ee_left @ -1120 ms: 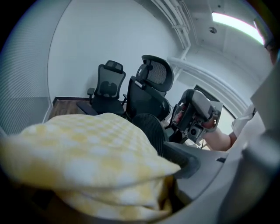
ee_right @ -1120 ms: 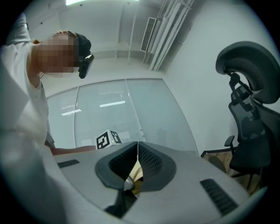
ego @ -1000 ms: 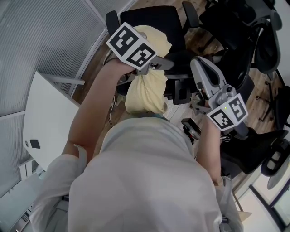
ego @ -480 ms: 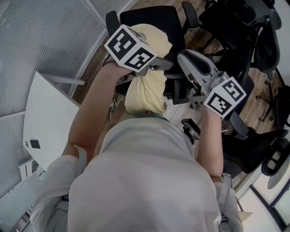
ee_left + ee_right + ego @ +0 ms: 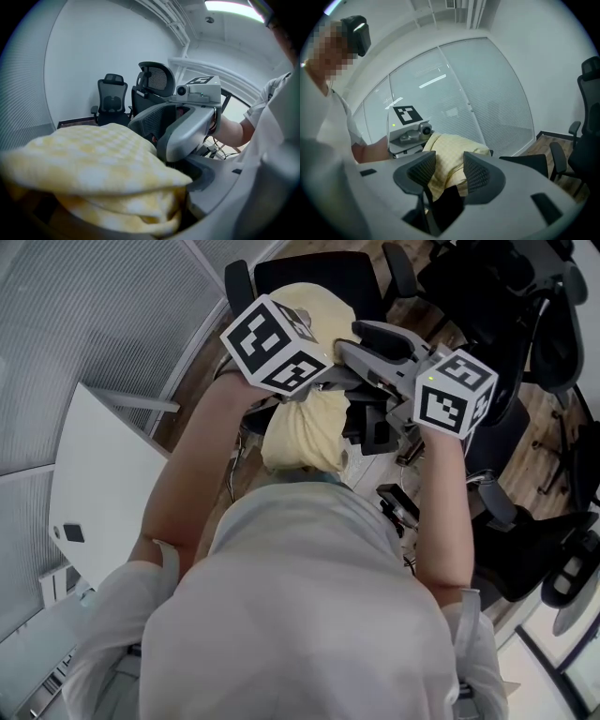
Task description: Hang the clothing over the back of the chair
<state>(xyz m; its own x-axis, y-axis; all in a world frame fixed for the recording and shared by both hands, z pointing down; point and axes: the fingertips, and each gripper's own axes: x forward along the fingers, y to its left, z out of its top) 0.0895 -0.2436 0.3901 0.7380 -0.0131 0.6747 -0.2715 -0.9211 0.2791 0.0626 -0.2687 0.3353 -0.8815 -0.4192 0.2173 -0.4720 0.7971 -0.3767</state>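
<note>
The yellow checked clothing (image 5: 305,427) lies bunched over the back of a black office chair (image 5: 319,273), hiding most of the backrest. My left gripper (image 5: 323,381) is shut on the cloth's top edge. In the left gripper view, folded cloth (image 5: 93,154) fills the jaws. My right gripper (image 5: 361,343) reaches in from the right, close beside the left one, with its jaws opening. In the right gripper view, the two ribbed pads (image 5: 476,173) stand apart. The clothing (image 5: 447,150) shows just beyond the gap, and nothing is pressed between the pads.
Several more black office chairs (image 5: 525,306) crowd the right side. A white desk (image 5: 94,484) stands at the left, beside a glass wall with blinds (image 5: 84,306). Two further chairs (image 5: 110,98) stand against the far wall in the left gripper view.
My right gripper has swung left and a little down, towards the clothing and the left gripper, and its jaws have opened from shut. The left gripper has kept its hold.
</note>
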